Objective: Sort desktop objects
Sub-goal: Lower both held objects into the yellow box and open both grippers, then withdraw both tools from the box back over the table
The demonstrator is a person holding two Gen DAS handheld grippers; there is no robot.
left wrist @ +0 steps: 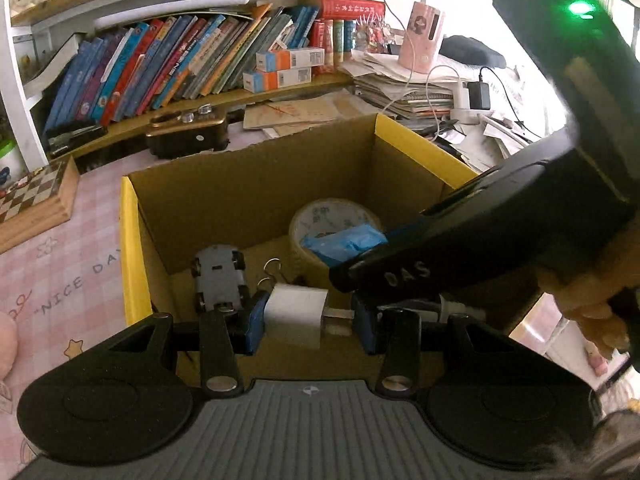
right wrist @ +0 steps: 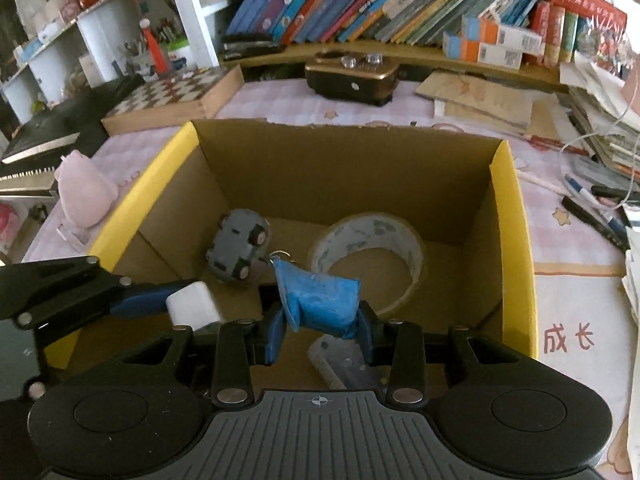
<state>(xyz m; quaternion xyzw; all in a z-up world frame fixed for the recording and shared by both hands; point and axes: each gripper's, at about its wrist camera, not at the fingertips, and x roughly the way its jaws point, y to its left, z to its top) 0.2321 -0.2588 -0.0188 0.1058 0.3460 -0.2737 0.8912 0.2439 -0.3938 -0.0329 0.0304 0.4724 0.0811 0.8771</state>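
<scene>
Grippers over cardboard box (right wrist: 516, 240) mid-frame: left gripper (left wrist: 310, 318) clamps white charger (left wrist: 294, 314), right gripper (right wrist: 322, 320) clamps blue pouch (right wrist: 320, 300); next, probably release both inside.

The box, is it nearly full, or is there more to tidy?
Done: a toy car and tape roll lie in the box. In hand: the left claw holds a white plug, the right claw a blue pouch. Left: pens on the desk.

1. The box (right wrist: 516, 240) stands on the surface (right wrist: 580, 304).
2. In it, the toy car (right wrist: 238, 250) lies left of the tape roll (right wrist: 372, 256).
3. The chessboard (right wrist: 172, 98) lies behind the box, to the left.
4. Books (right wrist: 360, 0) line the shelf behind.
</scene>
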